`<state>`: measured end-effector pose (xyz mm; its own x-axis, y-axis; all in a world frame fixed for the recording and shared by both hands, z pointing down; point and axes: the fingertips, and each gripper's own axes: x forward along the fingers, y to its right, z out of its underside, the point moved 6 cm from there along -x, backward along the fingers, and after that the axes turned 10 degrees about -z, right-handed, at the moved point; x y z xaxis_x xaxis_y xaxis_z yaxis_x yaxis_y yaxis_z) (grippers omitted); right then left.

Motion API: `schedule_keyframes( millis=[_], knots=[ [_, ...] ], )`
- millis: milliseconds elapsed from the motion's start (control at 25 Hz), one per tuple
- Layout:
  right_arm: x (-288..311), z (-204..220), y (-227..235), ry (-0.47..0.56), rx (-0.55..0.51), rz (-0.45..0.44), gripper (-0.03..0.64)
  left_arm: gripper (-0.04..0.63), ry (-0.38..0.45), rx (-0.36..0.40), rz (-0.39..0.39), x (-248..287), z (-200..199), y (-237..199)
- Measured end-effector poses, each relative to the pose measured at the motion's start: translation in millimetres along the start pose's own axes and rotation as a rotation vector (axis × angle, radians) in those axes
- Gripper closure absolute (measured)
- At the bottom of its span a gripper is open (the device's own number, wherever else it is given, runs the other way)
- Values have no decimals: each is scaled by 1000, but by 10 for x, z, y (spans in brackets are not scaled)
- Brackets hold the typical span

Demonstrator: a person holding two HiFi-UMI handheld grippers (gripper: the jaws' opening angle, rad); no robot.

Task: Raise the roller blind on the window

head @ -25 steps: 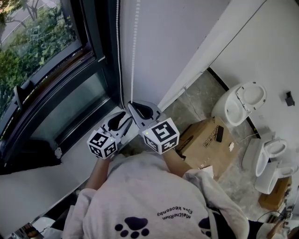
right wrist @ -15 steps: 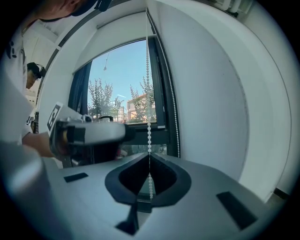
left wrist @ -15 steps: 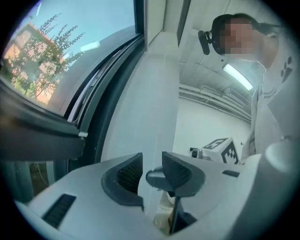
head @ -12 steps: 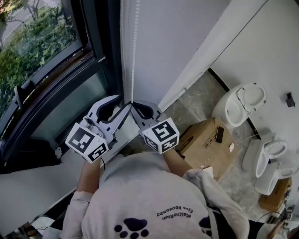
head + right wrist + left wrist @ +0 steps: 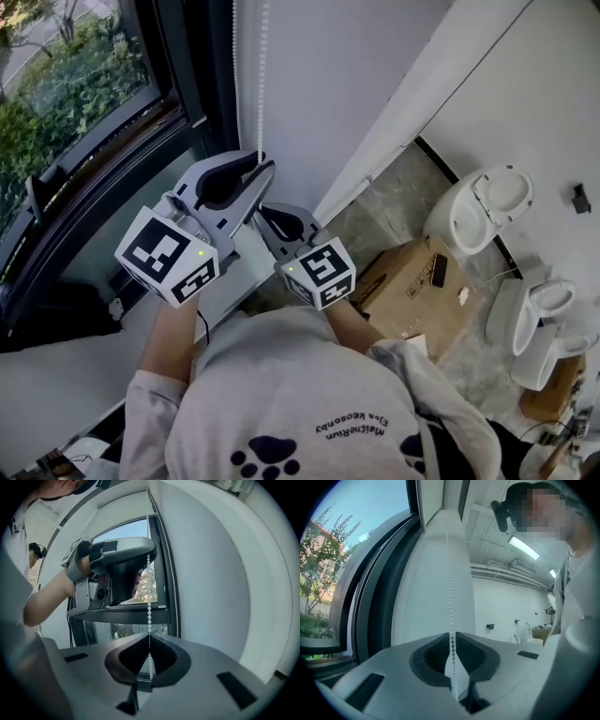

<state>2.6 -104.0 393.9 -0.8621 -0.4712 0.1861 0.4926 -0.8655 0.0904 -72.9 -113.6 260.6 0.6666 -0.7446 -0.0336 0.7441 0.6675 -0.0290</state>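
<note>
Both grippers are at the bead chain (image 5: pixel 262 84) now. It is the white string of beads hanging straight down at the upper middle of the head view, just right of the dark window frame (image 5: pixel 202 84) and in front of the white wall (image 5: pixel 337 84). The window (image 5: pixel 84 103) fills the upper left, with greenery behind the glass. The roller blind's fabric can't be made out in any view, so the chain is the part of it in play.

The right gripper (image 5: pixel 267 214) sits lower in the frame, its fingers (image 5: pixel 129 658) clenched tight on the chain, with beads running up out of the tips. The left gripper (image 5: pixel 264 171) is directly above it on the same strand. Its fingers (image 5: pixel 431 651) have just been closing in — the chain runs right between the tips with a sliver of gap either side, so it reads as not quite pinched yet.

Here's the relation that matters: the chain's long axis is vertical, both pairs of fingers cross it roughly level, and the left is the upper hold, the right the lower. A second strand hangs a little further left, nearer the frame, untouched. By the look of it, the left needs to finish its clamp before the right lets go — then comes a pull along the chain's line. A pull off that line could let the beads slip out sideways.
</note>
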Motion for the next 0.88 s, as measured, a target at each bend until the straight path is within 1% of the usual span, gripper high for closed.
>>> schedule_keyframes(
  millis=[40,120,160,280,320,440,600,880],
  knots=[
    [0,-1,0,0,-3,0,607,575,-2,12,1,15,-22,8],
    [-5,1,8,1,-5,4,607,578,-1,21,-3,29,-28,14],
    [-9,3,18,3,-6,7,607,581,7,11,-7,28,-19,10],
    [-15,9,45,2,-10,12,607,583,26,-53,-6,11,11,-2],
    [-13,25,50,-5,-12,12,607,583,24,-55,-10,8,29,0],
    [6,145,63,-21,12,6,607,583,3,-36,-26,11,151,11],
    [48,354,59,-51,38,0,607,583,-29,-51,-37,20,368,-2],
    [98,787,99,-147,69,4,607,583,-86,-106,-57,5,837,-19]
  ],
)
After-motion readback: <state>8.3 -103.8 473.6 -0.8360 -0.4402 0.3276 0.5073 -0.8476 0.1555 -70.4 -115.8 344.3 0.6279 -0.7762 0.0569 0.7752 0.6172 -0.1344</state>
